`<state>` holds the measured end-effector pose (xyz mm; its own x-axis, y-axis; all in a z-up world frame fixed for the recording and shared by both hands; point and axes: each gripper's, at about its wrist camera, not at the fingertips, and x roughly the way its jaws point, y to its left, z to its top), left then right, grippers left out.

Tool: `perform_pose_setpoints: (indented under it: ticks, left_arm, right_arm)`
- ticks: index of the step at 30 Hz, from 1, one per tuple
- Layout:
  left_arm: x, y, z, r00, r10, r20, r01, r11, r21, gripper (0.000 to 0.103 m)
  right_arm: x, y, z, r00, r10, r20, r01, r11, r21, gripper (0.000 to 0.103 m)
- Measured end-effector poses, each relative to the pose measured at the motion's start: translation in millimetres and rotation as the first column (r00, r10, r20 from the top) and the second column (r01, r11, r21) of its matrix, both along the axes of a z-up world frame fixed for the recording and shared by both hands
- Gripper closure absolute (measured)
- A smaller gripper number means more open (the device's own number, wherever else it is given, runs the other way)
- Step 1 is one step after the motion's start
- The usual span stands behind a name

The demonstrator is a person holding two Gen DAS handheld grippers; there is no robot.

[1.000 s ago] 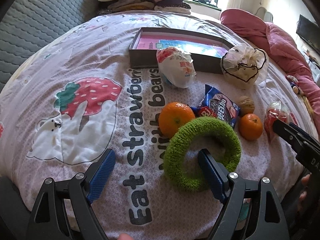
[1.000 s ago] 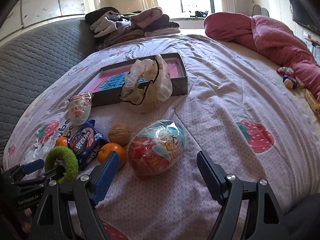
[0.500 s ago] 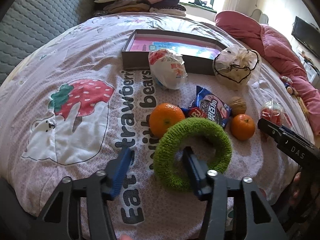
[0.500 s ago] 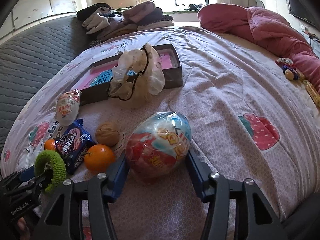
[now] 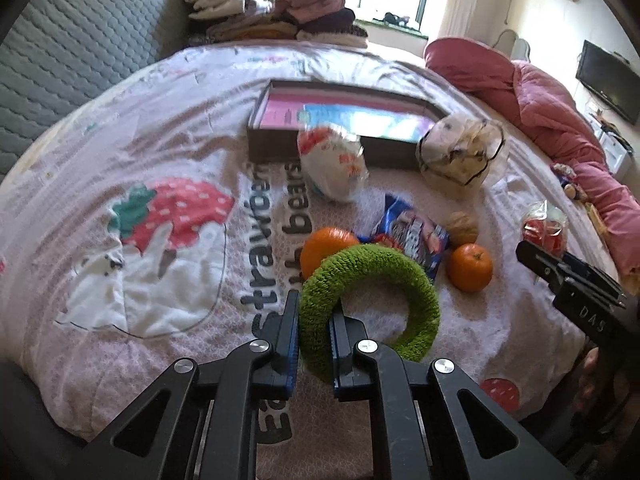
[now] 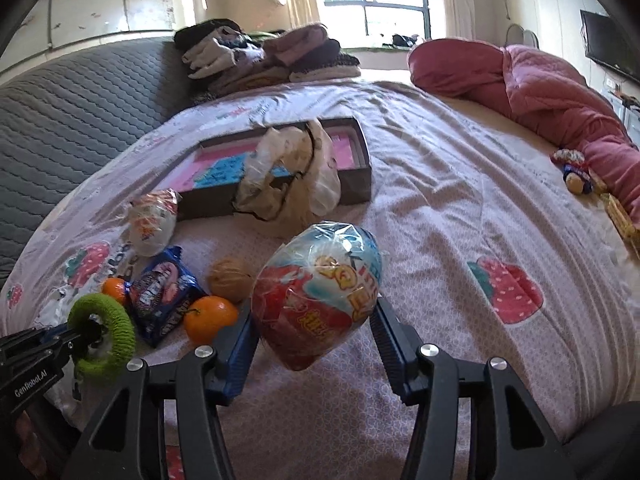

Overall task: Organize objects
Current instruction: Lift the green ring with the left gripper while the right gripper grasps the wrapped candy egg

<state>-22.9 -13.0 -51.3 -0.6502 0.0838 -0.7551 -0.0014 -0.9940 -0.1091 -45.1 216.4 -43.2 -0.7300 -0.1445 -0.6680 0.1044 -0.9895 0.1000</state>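
My left gripper (image 5: 314,320) is shut on the left rim of a fuzzy green ring (image 5: 372,304) and holds it a little above the bedspread; it also shows in the right wrist view (image 6: 102,334). My right gripper (image 6: 316,320) is shut on a wrapped red and blue egg-shaped toy (image 6: 320,296), lifted off the bed. On the bed lie two oranges (image 5: 326,246) (image 5: 470,267), a blue snack packet (image 5: 412,236), a walnut (image 5: 462,229), a white wrapped egg toy (image 5: 334,168) and a white drawstring bag (image 5: 460,156). A shallow dark box (image 5: 276,144) with a pink bottom stands behind them.
Folded clothes (image 5: 272,20) are stacked at the far edge of the bed. A pink quilt (image 5: 560,108) lies bunched along the right side. A grey padded headboard (image 5: 72,40) runs along the left. Small toys (image 6: 576,168) lie near the quilt.
My left gripper closed on the green ring and raised it. My right gripper moved forward, closed on the red and blue egg toy and lifted it.
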Motion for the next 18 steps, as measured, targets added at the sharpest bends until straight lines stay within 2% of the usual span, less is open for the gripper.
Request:
perform_pose_setpoints:
  ticks: [6, 11, 18]
  left_arm:
    - [5, 7, 19, 0.997, -0.009, -0.072, 0.007, 1.000, -0.028, 0.092]
    - [1, 8, 29, 0.996, -0.010, -0.092, 0.008, 1.000, -0.022, 0.092]
    - [-12, 8, 52, 0.987, -0.008, -0.162, 0.006, 1.000, -0.015, 0.092]
  right_arm:
    - [9, -10, 12, 0.997, 0.046, -0.065, -0.044, 0.999, 0.024, 0.048]
    - [17, -21, 21, 0.988, 0.085, -0.126, -0.078, 0.995, 0.060, 0.048]
    - [21, -32, 41, 0.969, 0.138, -0.207, -0.120, 0.988, 0.097, 0.048]
